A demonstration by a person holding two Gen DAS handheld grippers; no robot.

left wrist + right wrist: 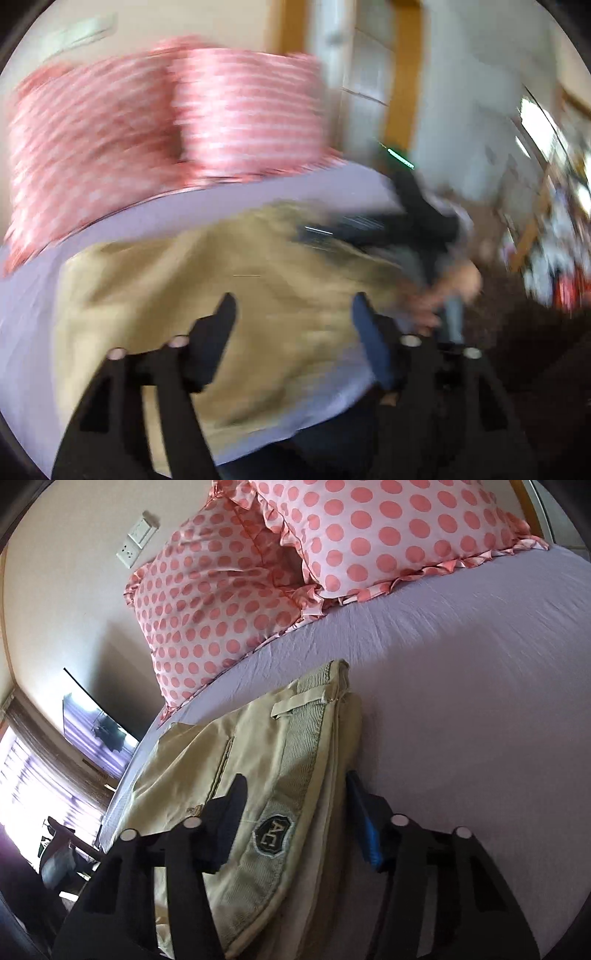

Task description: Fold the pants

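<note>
The khaki pants (258, 782) are lying in layers on the lavender sheet (461, 701), below the polka-dot pillows (258, 583); the right gripper (295, 801) is hovering spread over the waistband, the left gripper (291, 317) likewise spread, pinching nothing; folding is apparently finishing, next move likely squaring edges

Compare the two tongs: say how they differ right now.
The left tongs hang over the plain tan cloth of the pants; the right tongs straddle the ribbed waistband by its dark patch. The left wrist view is motion-blurred, while the right wrist view is sharp. Both are open and hold nothing.
</note>
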